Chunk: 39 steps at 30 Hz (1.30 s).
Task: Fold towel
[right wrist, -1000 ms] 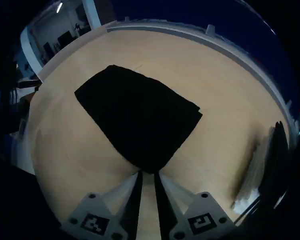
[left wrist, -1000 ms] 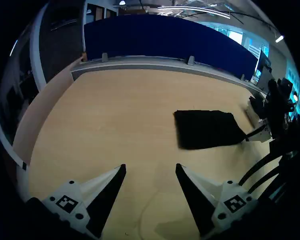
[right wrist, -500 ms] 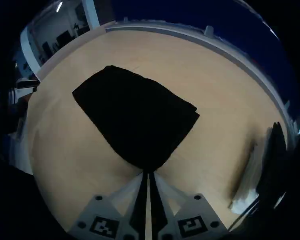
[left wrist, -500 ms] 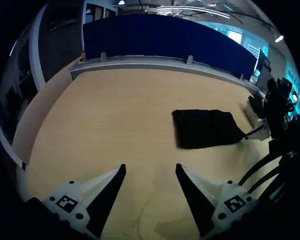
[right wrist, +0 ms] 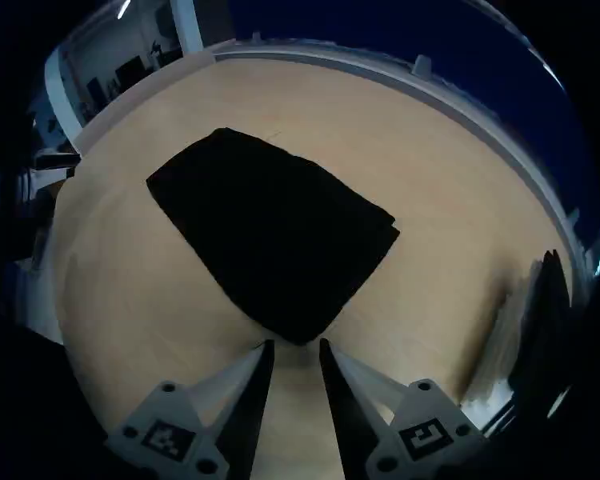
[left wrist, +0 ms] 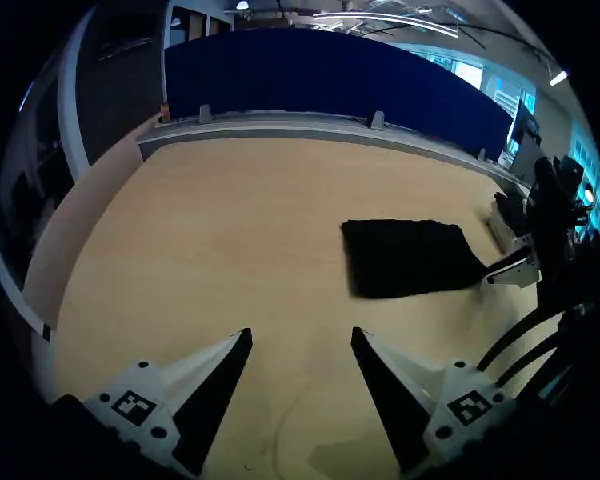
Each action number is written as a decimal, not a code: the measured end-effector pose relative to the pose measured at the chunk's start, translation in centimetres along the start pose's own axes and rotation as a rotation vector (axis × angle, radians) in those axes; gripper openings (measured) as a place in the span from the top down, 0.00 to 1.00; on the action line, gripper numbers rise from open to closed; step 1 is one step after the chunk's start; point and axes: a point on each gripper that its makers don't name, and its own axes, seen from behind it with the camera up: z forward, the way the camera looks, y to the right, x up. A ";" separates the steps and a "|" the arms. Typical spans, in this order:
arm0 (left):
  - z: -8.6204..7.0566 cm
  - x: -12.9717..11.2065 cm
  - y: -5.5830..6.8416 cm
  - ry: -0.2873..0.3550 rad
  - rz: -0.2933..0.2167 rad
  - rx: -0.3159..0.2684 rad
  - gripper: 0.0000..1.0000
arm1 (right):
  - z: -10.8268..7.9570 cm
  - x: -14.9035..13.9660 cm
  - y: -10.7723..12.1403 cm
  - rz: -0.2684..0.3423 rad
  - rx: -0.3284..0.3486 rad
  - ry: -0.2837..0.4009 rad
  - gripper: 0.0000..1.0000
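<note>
Plainly the towel (right wrist: 272,240), a dark cloth, lies flat on the light wooden tabletop (left wrist: 220,224) as a compact, straight-edged oblong. By that neat outline it looks folded at least once already, though the layers cannot be counted. Whether another fold is wanted or only a last tidy is a guess. In the right gripper view its long axis runs away up and to the left, and one corner points straight back at the right gripper (right wrist: 295,346). That gripper's fingers stand a little apart with the corner just ahead of their tips, not pinched. In the left gripper view the towel stretches sideways, well off to the right. The left gripper (left wrist: 300,330) hangs over bare wood with its fingers spread wide, holding nothing. A blue partition (left wrist: 316,72) closes the table's far edge.
</note>
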 end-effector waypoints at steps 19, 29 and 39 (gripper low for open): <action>0.1 -0.4 0.4 -0.002 0.001 -0.005 0.08 | 0.1 0.5 -0.2 0.017 0.013 0.021 0.73; 0.0 -0.5 0.3 -0.001 -0.003 -0.004 0.08 | 0.0 0.0 -0.4 -0.002 0.022 0.004 0.87; 0.1 -0.2 0.7 0.001 0.000 -0.006 0.08 | -0.1 0.2 -0.2 0.001 0.013 0.012 0.97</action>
